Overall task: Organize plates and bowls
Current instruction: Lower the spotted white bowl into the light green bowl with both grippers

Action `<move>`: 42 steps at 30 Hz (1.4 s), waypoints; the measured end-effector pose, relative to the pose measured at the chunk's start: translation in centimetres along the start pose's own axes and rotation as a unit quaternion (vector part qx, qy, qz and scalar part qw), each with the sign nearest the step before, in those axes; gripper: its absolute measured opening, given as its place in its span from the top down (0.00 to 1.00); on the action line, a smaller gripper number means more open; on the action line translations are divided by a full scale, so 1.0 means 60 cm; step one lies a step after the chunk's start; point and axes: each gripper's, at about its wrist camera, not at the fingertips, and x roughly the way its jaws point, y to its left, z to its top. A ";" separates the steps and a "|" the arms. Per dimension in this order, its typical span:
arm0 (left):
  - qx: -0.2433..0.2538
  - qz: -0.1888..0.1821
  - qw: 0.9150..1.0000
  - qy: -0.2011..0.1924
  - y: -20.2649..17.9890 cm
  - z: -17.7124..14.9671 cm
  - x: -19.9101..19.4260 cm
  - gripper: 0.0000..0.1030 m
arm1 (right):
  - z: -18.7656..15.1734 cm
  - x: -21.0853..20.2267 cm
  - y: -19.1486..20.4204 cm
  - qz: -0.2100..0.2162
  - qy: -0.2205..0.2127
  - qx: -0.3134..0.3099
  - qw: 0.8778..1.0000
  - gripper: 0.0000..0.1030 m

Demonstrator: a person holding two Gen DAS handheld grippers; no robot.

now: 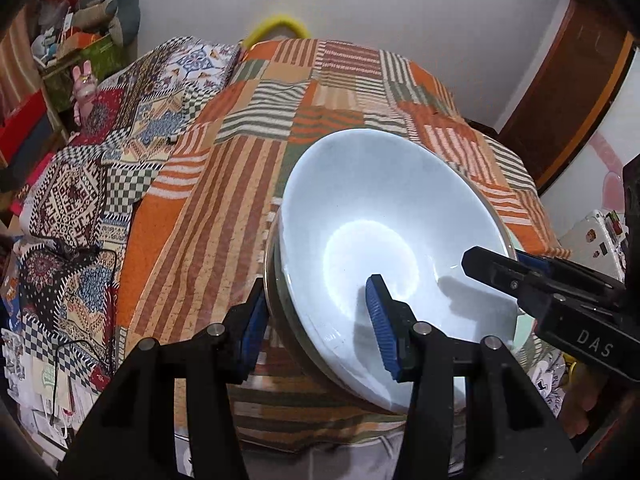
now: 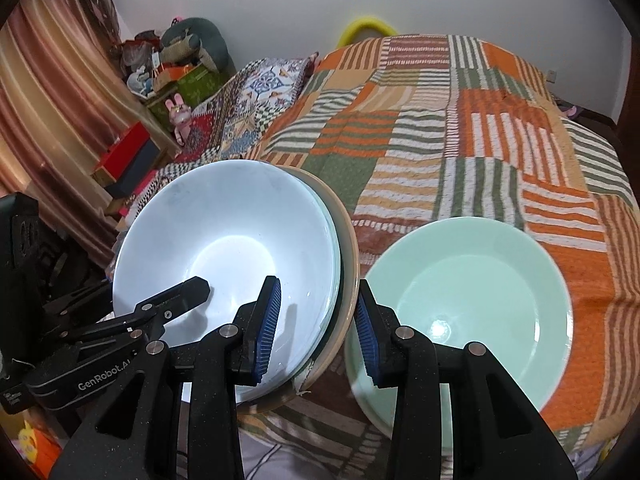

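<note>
White bowl [image 1: 384,240] sits on top of a stack, nested in a beige-rimmed plate [image 2: 347,280], on the patchwork striped bedspread [image 1: 240,184] at the near edge of the bed. Left tongs [image 1: 316,330] are spread apart and straddle the stack's near-left rim: one blue pad outside the rim, the other [image 1: 380,320] inside the white bowl. Contact with the rim cannot be told. Right tongs [image 2: 318,326] are also apart, straddling the right rim of the same stack; left pad [image 2: 266,320] is over the bowl's inside, the right pad is outside, between the stack and the green plate.

Only the right wrist view shows the mint green plate [image 2: 480,292] in full, lying flat on the bedspread just right of the stack; the left wrist view catches only a sliver of it behind the right tongs. Right view also shows the stack's layered edges and a chipped or frayed spot at its near rim. Each view shows the other tool reaching in over the bowl.

Second patterned quilt [image 1: 100,152] lies left of the striped one. Far left, cluttered shelf with pink bunny toy [image 2: 180,114]. Yellow ring [image 1: 278,26] pokes up behind the bed's far end.
</note>
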 end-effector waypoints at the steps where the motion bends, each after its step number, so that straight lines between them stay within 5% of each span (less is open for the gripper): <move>1: 0.003 -0.001 1.000 -0.001 -0.006 0.001 -0.002 0.53 | -0.001 -0.006 -0.005 0.000 -0.003 0.003 1.000 0.67; 24: 0.083 -0.033 0.996 0.023 -0.194 0.012 0.040 0.53 | -0.051 -0.105 -0.145 -0.033 -0.045 0.081 0.995 0.67; 42: 0.100 -0.048 0.992 0.066 -0.237 0.010 0.111 0.53 | -0.072 -0.100 -0.199 -0.054 -0.024 0.116 0.992 0.67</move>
